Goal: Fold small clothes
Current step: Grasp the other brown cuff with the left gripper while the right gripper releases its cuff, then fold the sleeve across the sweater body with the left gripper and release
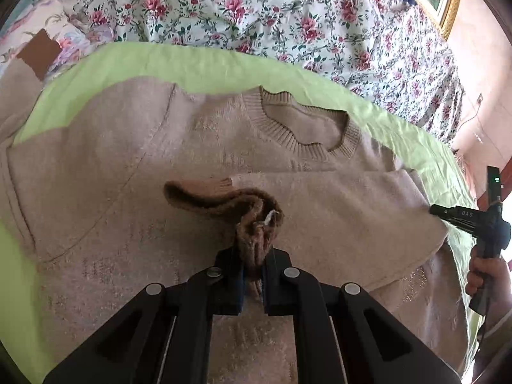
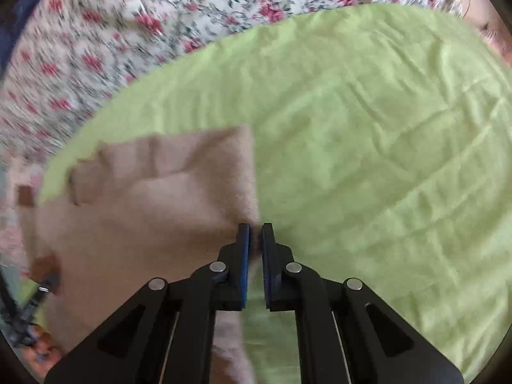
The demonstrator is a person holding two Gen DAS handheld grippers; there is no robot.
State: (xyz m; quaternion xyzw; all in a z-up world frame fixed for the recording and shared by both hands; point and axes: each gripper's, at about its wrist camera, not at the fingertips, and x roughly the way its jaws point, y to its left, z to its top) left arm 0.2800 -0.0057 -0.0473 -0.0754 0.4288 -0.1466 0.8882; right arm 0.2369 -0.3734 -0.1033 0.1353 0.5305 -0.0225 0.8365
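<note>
- Right now my sweater lies flat and face up on the lime-green sheet, its body running side to side across the left wrist view, with the neckline toward the far edge.
- Its ribbed crew collar opens away from me toward the floral bedspread; the knit looks soft, fuzzy and pale beige.
- One sleeve is folded across the chest, ending in a darker brown ribbed cuff that curls and bunches toward my left gripper.
- My left gripper is clamped tight on that cuff; brown knit is squeezed between the blue pads, with a short white thread sticking out just above them.
- The other sleeve stretches off to the far left, its brown cuff lying beyond the green sheet on a pastel floral cloth.
- My right gripper is nearly closed, pinching the sweater's side edge where beige knit meets green sheet; this view is motion-blurred.
- From the left camera I see that right gripper at the sweater's right edge, held by a hand.
- The green sheet is thin and creased.
</note>
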